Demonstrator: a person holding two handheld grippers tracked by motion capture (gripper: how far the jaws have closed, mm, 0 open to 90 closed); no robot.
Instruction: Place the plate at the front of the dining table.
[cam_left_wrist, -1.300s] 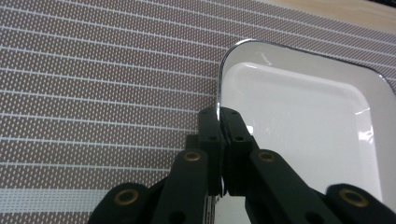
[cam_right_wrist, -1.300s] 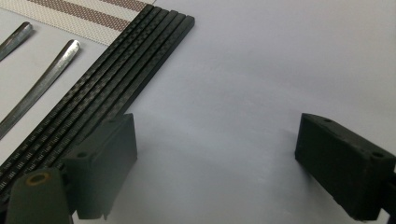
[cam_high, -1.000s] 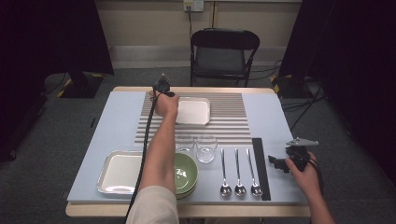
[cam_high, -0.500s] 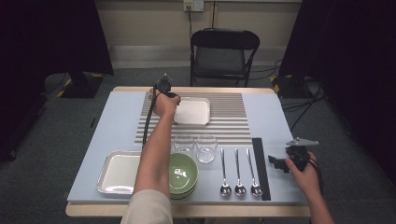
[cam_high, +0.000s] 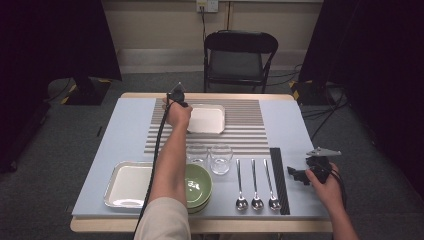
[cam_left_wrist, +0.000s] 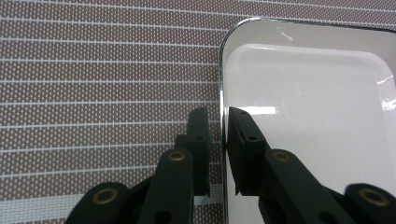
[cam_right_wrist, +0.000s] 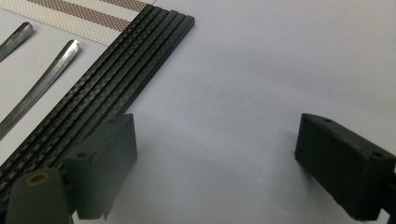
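A small white rectangular plate lies on the striped placemat at the far middle of the table. My left gripper is at the plate's left edge, one jaw outside and one inside, shut on the thin rim. My right gripper rests low over the pale blue table near the right edge. It is open with nothing between its jaws, just right of a set of black chopsticks.
Near the front stand a larger white plate, stacked green bowls, two clear glasses and three spoons. A black folding chair stands beyond the table's far edge.
My left hand has settled slightly lower against the small plate's left edge. The right gripper has stayed put.
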